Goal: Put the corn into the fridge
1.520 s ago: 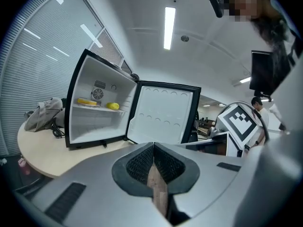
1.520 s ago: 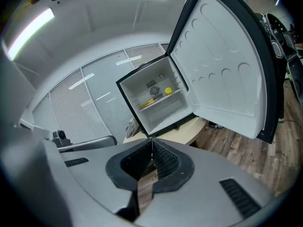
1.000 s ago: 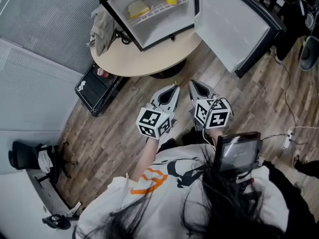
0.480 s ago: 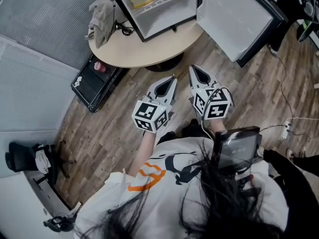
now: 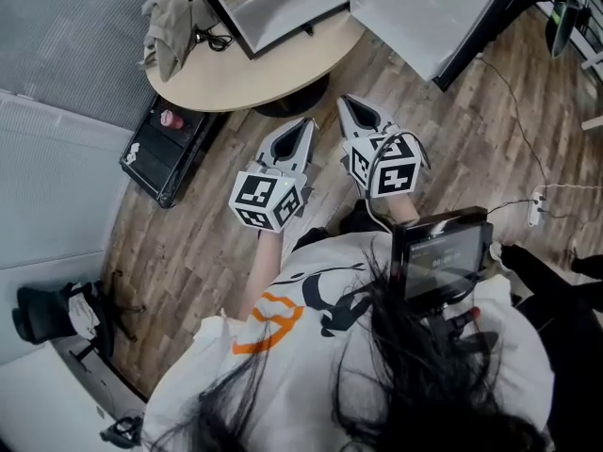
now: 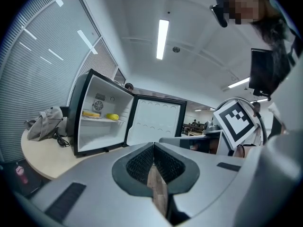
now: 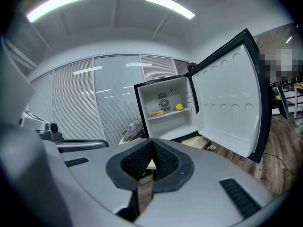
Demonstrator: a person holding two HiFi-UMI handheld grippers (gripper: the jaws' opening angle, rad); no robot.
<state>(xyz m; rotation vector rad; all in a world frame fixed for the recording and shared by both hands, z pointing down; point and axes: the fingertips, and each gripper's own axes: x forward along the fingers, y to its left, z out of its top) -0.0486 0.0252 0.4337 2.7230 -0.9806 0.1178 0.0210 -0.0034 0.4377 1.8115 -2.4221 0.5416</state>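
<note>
Two yellow items (image 6: 91, 113) (image 6: 112, 117) in one fridge (image 6: 100, 137); left gripper (image 6: 154, 150), right gripper (image 7: 152, 144) both closed, empty

Yellow corn (image 6: 112, 117) lies inside the open fridge (image 6: 97, 137).

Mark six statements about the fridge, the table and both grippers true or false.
1. The fridge door stands open. True.
2. The left gripper grips a yellow item. False: its jaws are together with nothing between them.
3. The fridge stands on the floor. False: it stands on the round table.
4. Yellow items lie on the fridge's shelf. True.
5. The right gripper is wide open. False: it is shut and empty.
6. A grey cloth lies on the table beside the fridge. True.
</note>
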